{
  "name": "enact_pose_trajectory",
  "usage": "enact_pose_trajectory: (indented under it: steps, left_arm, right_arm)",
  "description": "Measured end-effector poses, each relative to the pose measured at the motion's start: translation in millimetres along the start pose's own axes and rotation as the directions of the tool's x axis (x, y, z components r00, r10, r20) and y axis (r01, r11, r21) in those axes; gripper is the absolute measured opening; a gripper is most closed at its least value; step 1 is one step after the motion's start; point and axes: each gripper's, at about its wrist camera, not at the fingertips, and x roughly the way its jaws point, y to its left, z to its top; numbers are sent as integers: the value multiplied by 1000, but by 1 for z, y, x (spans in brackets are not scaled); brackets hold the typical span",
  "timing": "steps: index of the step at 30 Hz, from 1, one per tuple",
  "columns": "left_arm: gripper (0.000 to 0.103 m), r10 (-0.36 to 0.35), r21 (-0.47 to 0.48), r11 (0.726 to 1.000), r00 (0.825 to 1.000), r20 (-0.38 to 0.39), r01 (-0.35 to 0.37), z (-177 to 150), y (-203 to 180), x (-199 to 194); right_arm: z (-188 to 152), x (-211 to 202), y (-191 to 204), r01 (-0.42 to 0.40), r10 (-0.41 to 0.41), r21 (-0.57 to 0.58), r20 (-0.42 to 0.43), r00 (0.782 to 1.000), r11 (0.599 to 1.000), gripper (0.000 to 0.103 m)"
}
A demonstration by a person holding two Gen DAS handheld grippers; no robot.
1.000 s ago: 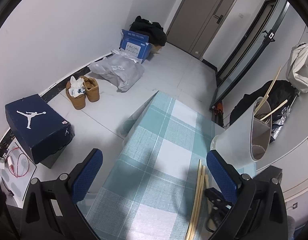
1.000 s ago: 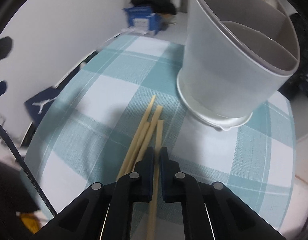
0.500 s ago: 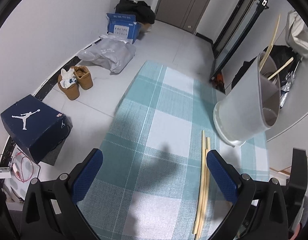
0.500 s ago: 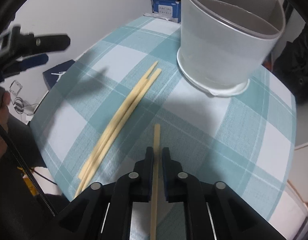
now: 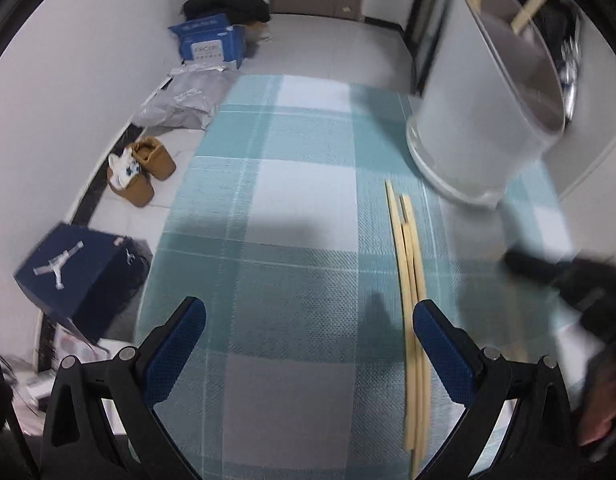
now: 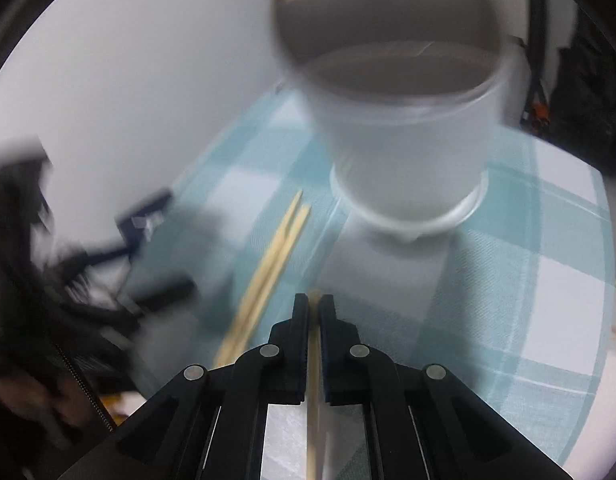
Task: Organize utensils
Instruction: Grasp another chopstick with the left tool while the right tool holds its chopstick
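My right gripper (image 6: 314, 300) is shut on one wooden chopstick (image 6: 312, 360), held above the checked tablecloth (image 6: 528, 280) and pointing toward the white utensil holder (image 6: 408, 140). Two more chopsticks (image 6: 267, 264) lie side by side on the cloth, left of the holder; they also show in the left wrist view (image 5: 410, 280). My left gripper (image 5: 310, 344) is open and empty above the cloth, its right finger (image 5: 444, 344) just beside the lying chopsticks. The holder (image 5: 488, 100) stands at the far right with chopsticks (image 5: 532, 0) in it. The right wrist view is blurred.
The table's left edge (image 5: 175, 216) drops to the floor, where a dark blue shoebox (image 5: 79, 276), brown shoes (image 5: 141, 172), a grey bag (image 5: 183, 104) and a blue box (image 5: 207, 42) lie. The right gripper's blurred body (image 5: 568, 280) is at the right.
My right gripper lifted one chopstick off the cloth and carried it up toward the holder. My left gripper moved forward over the table, closer to the two lying chopsticks.
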Motion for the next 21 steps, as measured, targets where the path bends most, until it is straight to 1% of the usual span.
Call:
enact_pose_trajectory:
  steps: [2, 4, 6, 8, 9, 11, 12, 13, 17, 21]
  left_arm:
    - [102, 26, 49, 998, 1000, -2, -26, -1, -7, 3]
    - [102, 33, 75, 997, 999, -19, -32, -2, -12, 8]
    - [102, 31, 79, 996, 999, -33, -29, -3, -14, 10]
    - [102, 44, 87, 995, 997, -65, -38, -4, -15, 16]
    - [102, 21, 68, 998, 998, -64, -16, -4, -14, 16]
    - [102, 9, 31, 1000, 996, -83, -6, -1, -8, 18]
    - [102, 17, 2, 1000, 996, -93, -17, 1, -3, 19]
    - [102, 12, -16, 1000, 995, -98, -14, 1, 1, 20]
    - [102, 38, -1, 999, 994, -107, -38, 2, 3, 22]
    - [102, 55, 1, 998, 992, -114, -56, 2, 1, 23]
  right_arm:
    - [4, -16, -11, -43, 40, 51, 56, 998, 998, 5]
    - [5, -31, -24, -85, 74, 103, 110, 991, 991, 5]
    - [5, -42, -39, -129, 105, 158, 151, 983, 979, 5]
    - [4, -52, -52, -166, 127, 201, 192, 973, 965, 4]
    - [3, -56, -57, -180, 135, 214, 209, 969, 960, 2]
    - [4, -62, -61, -187, 133, 230, 232, 964, 955, 1]
    - [2, -66, -64, -195, 136, 237, 244, 960, 952, 1]
    - [1, -69, -67, -206, 141, 245, 258, 956, 947, 1]
    - [-3, -84, -74, -215, 140, 245, 291, 946, 945, 0]
    - [-6, -79, -72, -196, 129, 244, 265, 956, 950, 0]
